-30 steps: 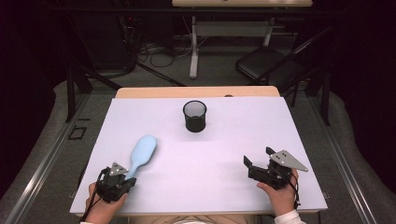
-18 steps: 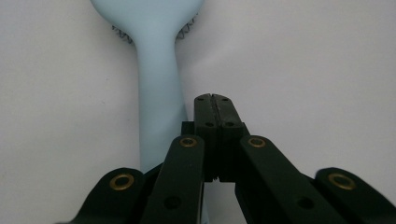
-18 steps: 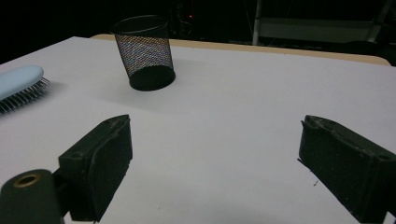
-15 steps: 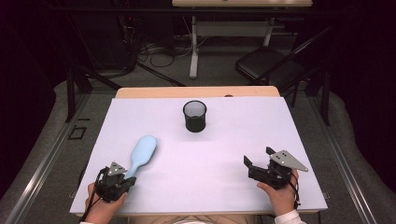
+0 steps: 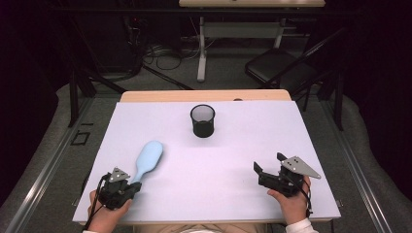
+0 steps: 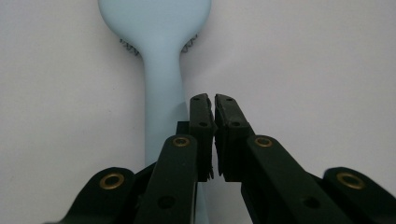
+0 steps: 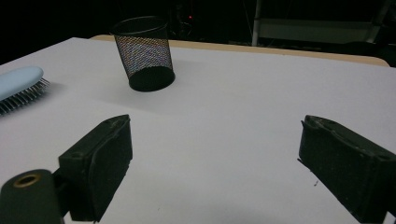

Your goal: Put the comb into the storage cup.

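Nothing shifted since before, except left tongs (image 6: 214, 100) just parting slightly, almost closed, above pale blue hairbrush (image 5: 147, 158) handle. Right tongs (image 7: 215, 163) wide, empty. White worktop (image 5: 243, 145); mesh cup (image 5: 202, 120) at twelve o'clock; dark room.

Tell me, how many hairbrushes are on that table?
1: the light blue hairbrush lies bristles down at the table's near left, its handle beside the left gripper.

Pale blue hairbrush (image 5: 147, 158), black mesh cup (image 5: 202, 120), white table (image 5: 233, 165).
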Motion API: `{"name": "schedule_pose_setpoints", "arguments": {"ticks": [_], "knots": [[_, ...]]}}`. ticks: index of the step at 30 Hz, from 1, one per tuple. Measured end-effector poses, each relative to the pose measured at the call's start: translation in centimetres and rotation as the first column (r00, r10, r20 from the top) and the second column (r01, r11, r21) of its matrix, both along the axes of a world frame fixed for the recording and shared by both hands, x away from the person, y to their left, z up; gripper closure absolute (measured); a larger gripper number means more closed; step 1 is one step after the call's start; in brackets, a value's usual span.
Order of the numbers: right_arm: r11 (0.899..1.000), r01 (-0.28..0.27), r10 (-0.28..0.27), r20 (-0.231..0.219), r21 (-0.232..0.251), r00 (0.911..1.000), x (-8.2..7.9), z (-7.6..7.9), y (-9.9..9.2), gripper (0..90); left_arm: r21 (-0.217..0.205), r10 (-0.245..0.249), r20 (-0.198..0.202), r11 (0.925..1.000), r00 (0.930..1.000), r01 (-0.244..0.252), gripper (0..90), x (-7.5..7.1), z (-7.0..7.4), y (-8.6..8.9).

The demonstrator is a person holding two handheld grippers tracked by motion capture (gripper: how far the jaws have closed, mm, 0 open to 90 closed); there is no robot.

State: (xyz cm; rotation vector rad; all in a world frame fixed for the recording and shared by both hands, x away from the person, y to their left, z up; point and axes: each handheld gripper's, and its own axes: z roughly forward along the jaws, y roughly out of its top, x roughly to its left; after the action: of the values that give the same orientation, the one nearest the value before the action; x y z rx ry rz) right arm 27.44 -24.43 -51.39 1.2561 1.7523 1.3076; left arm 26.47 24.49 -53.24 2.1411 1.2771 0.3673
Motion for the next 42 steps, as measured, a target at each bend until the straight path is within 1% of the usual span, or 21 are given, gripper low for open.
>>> {"name": "schedule_pose_setpoints", "arguments": {"ticks": [2, 15, 18, 21, 29, 35, 40, 42], "knots": [[1.000, 0.000, 0.000, -0.001, 0.000, 1.0000, 0.01, -0.01, 0.00, 9.4, -0.004, 0.005, -0.001, 1.0000, 1.0000, -0.005, 84.7, -0.05, 0.04, -0.05], [1.000, -0.001, 0.001, 0.000, -0.001, 1.0000, 0.01, -0.01, 0.01, 9.4, -0.033, 0.019, 0.032, 0.9993, 0.9993, -0.018, 72.7, -0.19, 0.41, 0.14], [1.000, -0.003, 0.003, 0.000, -0.003, 1.0000, 0.00, 0.00, 0.01, 9.4, -0.040, 0.027, 0.047, 0.9989, 0.9985, -0.025, 70.3, -0.21, 0.45, 0.16], [1.000, -0.002, 0.002, 0.000, -0.001, 1.0000, 0.01, -0.01, 0.01, 9.4, -0.043, 0.025, 0.048, 0.9988, 0.9985, -0.023, 68.6, -0.23, 0.53, 0.23], [1.000, -0.003, 0.003, 0.002, -0.004, 1.0000, 0.04, -0.04, 0.01, 9.5, -0.066, 0.044, 0.087, 0.9971, 0.9952, -0.038, 61.9, -0.34, 0.78, 0.41], [1.000, -0.002, 0.002, 0.005, -0.003, 1.0000, 0.04, -0.05, 0.03, 9.5, -0.064, 0.047, 0.103, 0.9972, 0.9936, -0.040, 56.6, -0.33, 0.81, 0.49], [1.000, -0.003, 0.003, 0.002, -0.005, 1.0000, 0.04, -0.05, 0.00, 9.5, -0.056, 0.059, 0.126, 0.9971, 0.9903, -0.052, 48.8, -0.24, 0.92, 0.70], [1.000, -0.002, 0.002, 0.002, -0.005, 1.0000, 0.04, -0.03, -0.01, 9.5, -0.071, 0.060, 0.123, 0.9962, 0.9906, -0.052, 48.6, -0.18, 0.94, 0.80]]}}
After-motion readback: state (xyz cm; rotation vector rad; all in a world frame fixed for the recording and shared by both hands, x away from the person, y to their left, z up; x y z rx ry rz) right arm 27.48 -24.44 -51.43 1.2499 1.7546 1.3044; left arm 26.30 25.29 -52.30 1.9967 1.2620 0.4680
